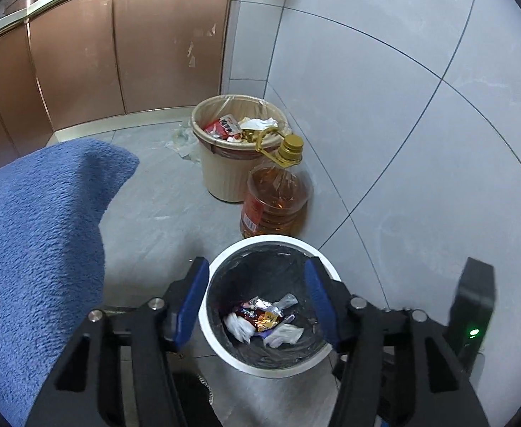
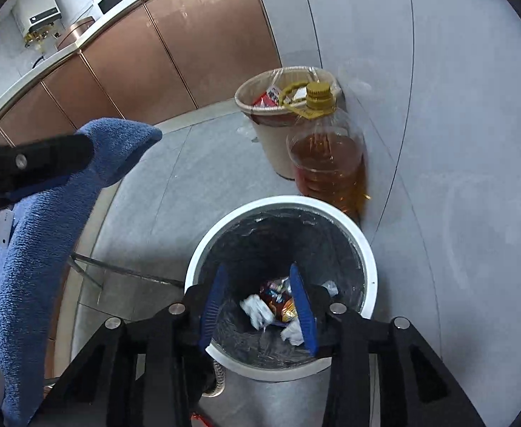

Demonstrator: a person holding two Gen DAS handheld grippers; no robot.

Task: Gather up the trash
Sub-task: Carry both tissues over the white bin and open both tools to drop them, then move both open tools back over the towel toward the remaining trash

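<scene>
Hovering over the white bin (image 2: 363, 249), the right tool (image 2: 258, 306) has its blue pads spread and holds nothing; the left tool (image 1: 257, 302) is spread too, also empty. Trash (image 2: 278, 306), wrappers and crumpled tissue, lies at the bottom of the black liner. Judging by this, a drop is done, so lift straight up to avoid snagging the liner. Left of the bin a blue towel (image 1: 40, 235) drapes close. Beyond stand an oil bottle (image 1: 278, 195) and a full beige bin (image 1: 225, 174) against the wall.
</scene>
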